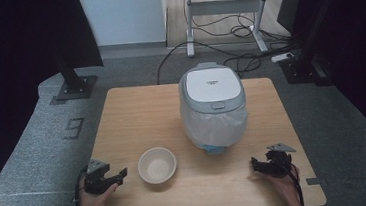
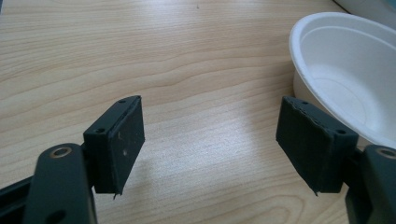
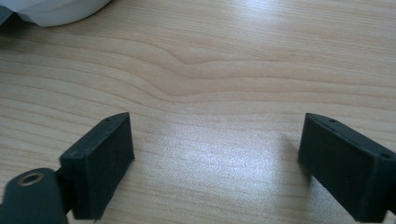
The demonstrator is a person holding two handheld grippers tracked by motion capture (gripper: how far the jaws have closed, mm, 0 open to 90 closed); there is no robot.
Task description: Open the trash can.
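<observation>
While both grippers, left (image 1: 119, 178) and right (image 1: 256, 166), rest wide apart and empty on the table (image 1: 136, 112), nothing seems begun; next, the left likely reaches for the bowl (image 1: 157, 165) just beside it, before the cooker (image 1: 213, 105).

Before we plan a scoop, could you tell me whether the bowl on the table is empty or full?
Empty. The left gripper view shows the white bowl's bare inside down to its bottom, and the high view shows it upright with nothing in it.

A pale wooden table (image 1: 136, 112) with smooth, faintly shiny grain. A white, matt, paper-like round bowl (image 1: 157, 165). A white and grey plastic rice cooker (image 1: 213, 103), its lid smooth with a soft sheen. Both grippers have matt black pads (image 2: 122, 144), slightly rough-edged.
</observation>
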